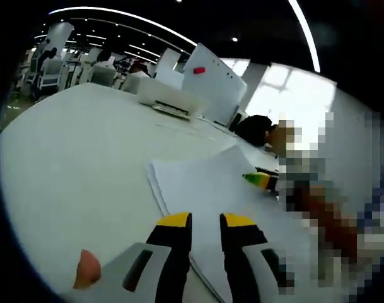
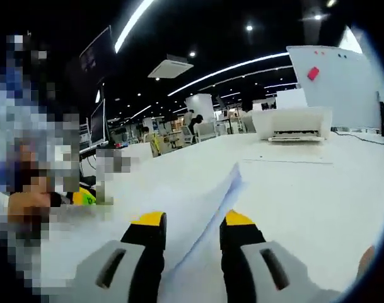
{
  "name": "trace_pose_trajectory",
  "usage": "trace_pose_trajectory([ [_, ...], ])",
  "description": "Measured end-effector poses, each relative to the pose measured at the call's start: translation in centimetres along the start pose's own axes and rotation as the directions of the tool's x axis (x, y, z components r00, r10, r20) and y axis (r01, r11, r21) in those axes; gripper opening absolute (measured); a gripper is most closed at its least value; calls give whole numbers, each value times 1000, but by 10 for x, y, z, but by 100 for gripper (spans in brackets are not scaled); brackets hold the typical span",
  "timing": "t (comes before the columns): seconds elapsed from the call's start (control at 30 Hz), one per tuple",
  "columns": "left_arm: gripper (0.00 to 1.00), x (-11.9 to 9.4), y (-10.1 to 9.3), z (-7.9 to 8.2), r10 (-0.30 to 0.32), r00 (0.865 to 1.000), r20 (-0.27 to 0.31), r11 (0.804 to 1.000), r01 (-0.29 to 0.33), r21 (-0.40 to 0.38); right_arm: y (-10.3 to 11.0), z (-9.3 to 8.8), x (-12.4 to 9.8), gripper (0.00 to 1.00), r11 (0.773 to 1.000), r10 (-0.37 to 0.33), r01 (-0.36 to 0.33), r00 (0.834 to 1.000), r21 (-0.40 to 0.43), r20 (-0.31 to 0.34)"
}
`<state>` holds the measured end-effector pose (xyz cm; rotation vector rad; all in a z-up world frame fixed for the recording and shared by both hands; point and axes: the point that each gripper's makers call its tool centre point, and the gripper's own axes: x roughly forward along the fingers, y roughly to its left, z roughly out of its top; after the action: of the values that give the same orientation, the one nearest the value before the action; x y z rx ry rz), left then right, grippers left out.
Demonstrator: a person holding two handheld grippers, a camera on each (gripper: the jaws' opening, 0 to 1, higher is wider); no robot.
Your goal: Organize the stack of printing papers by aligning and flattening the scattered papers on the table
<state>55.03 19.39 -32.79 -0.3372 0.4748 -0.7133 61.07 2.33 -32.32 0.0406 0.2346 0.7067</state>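
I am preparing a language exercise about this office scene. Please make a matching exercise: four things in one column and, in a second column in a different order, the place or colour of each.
Things:
1. paper stack
2. printer
3. whiteboard
4. left gripper

Descriptions:
A. stands behind the printer, with a red mark on it
B. black jaws with yellow tips, apart, over the near edge of the sheets
C. white sheets lying on the white table, a little fanned out
D. white box at the far side of the table

Pairs: 1-C, 2-D, 3-A, 4-B
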Motion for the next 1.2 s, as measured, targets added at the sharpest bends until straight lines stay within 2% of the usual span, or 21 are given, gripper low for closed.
trace_pose_trajectory([
  [0.1,21,-3,0,6,-1,1000,16,1000,1,6,2,10,-6,38,1000,-4,5,999,-28,35],
  [0.17,21,-4,0,9,0,1000,24,1000,-1,7,-1,16,-7,50,992,-26,31,999,-122,47],
  [0.23,21,-6,-3,12,-5,999,37,1000,5,10,-9,22,-11,58,978,-67,78,996,-196,63],
  [0.3,21,-9,-4,17,-7,998,55,999,5,34,-16,28,-17,57,972,-86,102,993,-212,80],
  [0.37,20,-14,-12,31,-45,992,121,995,34,96,-13,35,-23,52,966,-74,95,993,-240,96],
  [0.47,20,-26,-32,52,-137,966,221,981,100,169,7,61,-43,53,928,-34,99,982,-359,185],
  [0.53,22,-38,-42,61,-151,952,265,964,82,254,19,73,-55,56,903,-15,110,974,-416,226],
  [0.6,29,-54,-54,67,-183,939,291,933,73,352,36,86,-69,61,878,18,114,963,-465,269],
  [0.63,34,-63,-59,70,-186,930,316,917,49,395,45,93,-77,63,874,35,112,956,-473,290],
  [0.67,37,-78,-66,77,-194,910,365,905,22,425,55,100,-83,65,873,52,111,947,-474,318],
  [0.7,41,-81,-69,79,-203,903,378,900,20,435,65,105,-89,66,872,76,102,938,-479,339],
  [0.73,46,-95,-80,84,-237,879,413,876,10,482,75,109,-95,66,867,99,91,932,-490,348],
  [0.77,50,-104,-85,87,-237,867,439,867,-16,499,88,116,-102,66,866,125,83,919,-493,374],
  [0.8,53,-112,-90,89,-235,856,460,855,-43,517,94,120,-104,67,864,134,85,911,-496,390],
  [0.87,62,-124,-104,91,-264,840,475,831,-52,554,110,123,-110,70,866,150,69,909,-496,388],
  [0.93,70,-132,-111,90,-264,837,479,824,-62,564,127,126,-114,75,863,179,48,902,-502,393],
  [0.97,72,-136,-114,88,-272,837,475,818,-58,572,134,125,-116,76,863,183,42,903,-504,388],
  [1.03,79,-143,-121,82,-286,835,471,821,-39,569,148,125,-122,77,861,201,29,898,-508,391],
  [1.1,85,-148,-124,78,-292,834,468,821,-33,571,159,123,-130,78,876,216,9,886,-482,409],
  [1.17,90,-157,-129,68,-309,823,477,817,-27,576,169,118,-138,82,891,230,-6,867,-454,441],
  [1.2,92,-161,-131,64,-314,819,481,815,-27,579,173,115,-140,85,893,231,-8,867,-451,442],
])
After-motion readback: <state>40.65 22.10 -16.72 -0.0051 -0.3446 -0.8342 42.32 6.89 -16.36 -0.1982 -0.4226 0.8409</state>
